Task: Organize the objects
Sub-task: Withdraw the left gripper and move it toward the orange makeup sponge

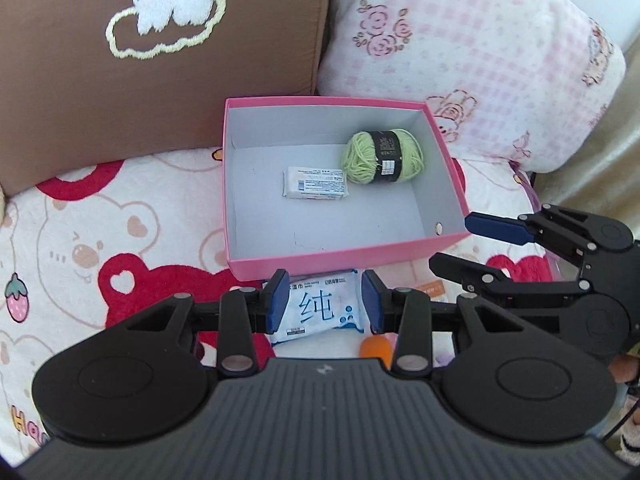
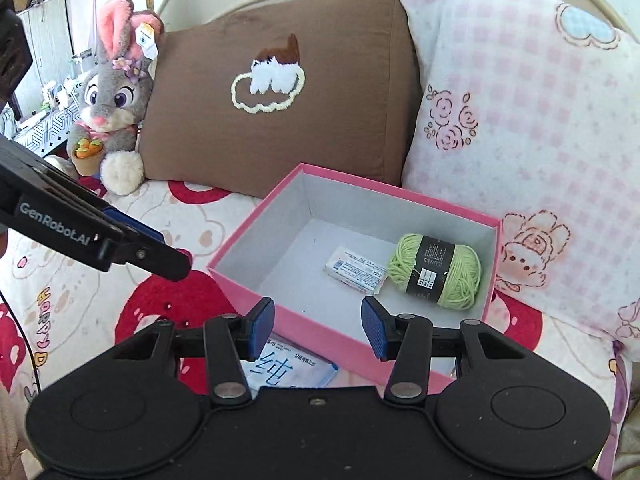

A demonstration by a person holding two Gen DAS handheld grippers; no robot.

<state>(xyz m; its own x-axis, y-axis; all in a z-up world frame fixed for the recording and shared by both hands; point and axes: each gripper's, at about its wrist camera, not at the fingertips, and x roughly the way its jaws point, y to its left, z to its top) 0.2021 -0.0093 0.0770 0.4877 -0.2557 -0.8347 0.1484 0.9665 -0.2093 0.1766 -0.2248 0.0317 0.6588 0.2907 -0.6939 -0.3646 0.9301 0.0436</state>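
Observation:
A pink box (image 1: 352,254) (image 2: 248,292) sits open on the bed, with a green yarn ball (image 1: 382,156) (image 2: 436,276) and a small white packet (image 1: 316,188) (image 2: 356,270) inside. In front of the box, a blue-and-white wet wipes pack (image 1: 320,308) (image 2: 288,372) lies on the blanket. My left gripper (image 1: 325,304) (image 2: 168,250) hovers above it, open and holding nothing; the pack only shows through the gap. To its right, my right gripper (image 2: 318,328) (image 1: 460,246) is open and empty over the box's near wall.
A brown pillow (image 2: 280,120) and a pink checked pillow (image 2: 520,120) stand behind the box. A plush rabbit (image 2: 112,100) leans at the far left. Something small and orange (image 1: 376,350) lies by the wipes. A bear-print blanket (image 1: 100,240) covers the bed.

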